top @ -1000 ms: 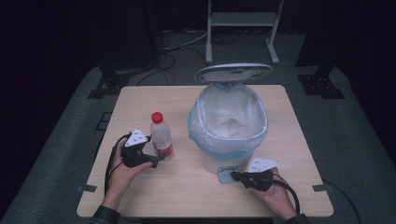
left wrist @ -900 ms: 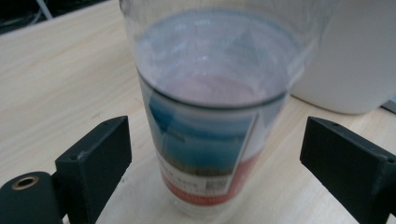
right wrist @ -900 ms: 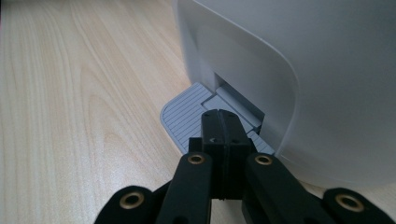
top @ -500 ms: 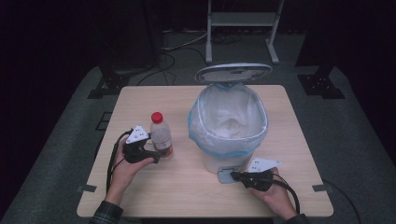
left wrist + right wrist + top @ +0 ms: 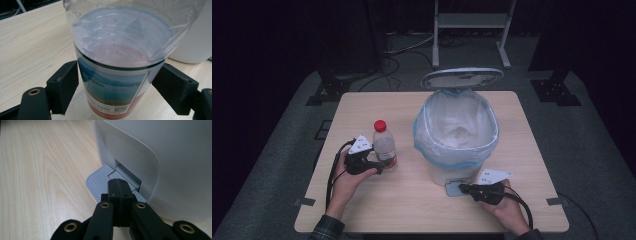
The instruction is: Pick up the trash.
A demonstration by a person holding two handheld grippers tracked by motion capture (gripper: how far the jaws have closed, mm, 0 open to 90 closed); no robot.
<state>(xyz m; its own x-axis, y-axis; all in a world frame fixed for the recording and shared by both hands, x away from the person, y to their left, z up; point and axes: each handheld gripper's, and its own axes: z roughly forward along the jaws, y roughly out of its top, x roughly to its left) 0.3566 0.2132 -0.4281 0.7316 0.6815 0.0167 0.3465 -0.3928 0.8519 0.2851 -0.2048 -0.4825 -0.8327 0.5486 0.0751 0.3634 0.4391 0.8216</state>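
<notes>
A clear plastic bottle [image 5: 384, 145] with a red cap stands upright on the table, left of the bin. My left gripper [image 5: 383, 163] holds its labelled lower part; the jaws have just been closing, and in the left gripper view both pads [image 5: 66, 87] touch the sides of the bottle [image 5: 112, 82]. A white pedal bin [image 5: 447, 172] with a blue-edged liner stands mid-table, its lid [image 5: 462, 78] raised. My right gripper [image 5: 463, 188] is shut with nothing between its jaws. Its tips [image 5: 117, 187] rest on the bin's grey pedal [image 5: 100, 182].
The wooden table [image 5: 362, 110] has bare surface behind the bottle and along the front edge between the two hands. Cables trail from both grippers. A metal stand [image 5: 467, 20] is on the dark floor beyond the table.
The left gripper's jaws have drawn in against the bottle's lower part. Both hands, the bottle and the raised bin lid are where they were.
</notes>
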